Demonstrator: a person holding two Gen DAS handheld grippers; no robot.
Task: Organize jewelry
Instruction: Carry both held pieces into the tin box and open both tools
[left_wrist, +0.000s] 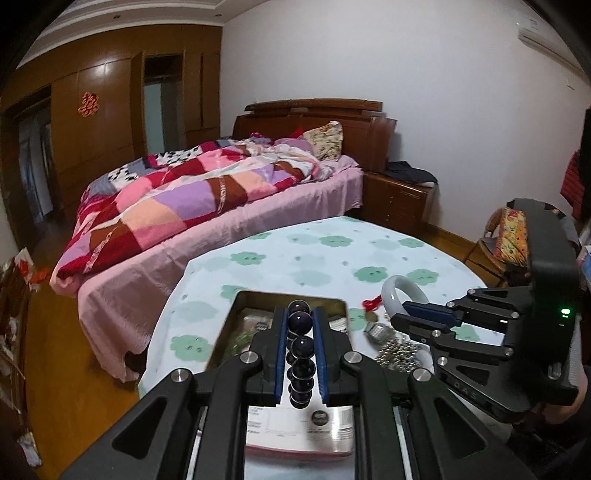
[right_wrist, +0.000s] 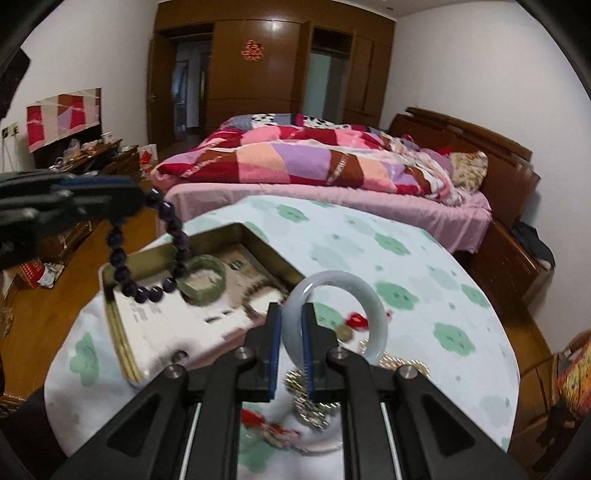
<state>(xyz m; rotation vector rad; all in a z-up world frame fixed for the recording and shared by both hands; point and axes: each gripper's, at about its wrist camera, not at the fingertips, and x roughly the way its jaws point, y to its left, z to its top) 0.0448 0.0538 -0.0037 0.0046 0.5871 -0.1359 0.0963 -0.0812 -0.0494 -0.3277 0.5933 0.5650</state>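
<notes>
Jewelry is split between the two grippers, the tin and the table. Left gripper (left_wrist: 300, 317): jaws narrowed on a dark bead bracelet (left_wrist: 301, 350); the loop hangs from the fingers above the open tin (right_wrist: 155, 254), clear of its contents. Right gripper (right_wrist: 291, 314): jaws clamped on the rim of a white bangle (right_wrist: 373, 314), which stands upright between the blue pads (right_wrist: 306, 343), raised over the tablecloth (right_wrist: 424, 258) just right of the tin. Inside the tin, a green bangle (right_wrist: 201, 280) lies flat on printed paper. On the cloth near the right gripper lie a silver chain pile (right_wrist: 314, 410), a coin (right_wrist: 343, 332) and a red tassel (right_wrist: 356, 319). A bed (right_wrist: 332, 162) stands beyond the table.
</notes>
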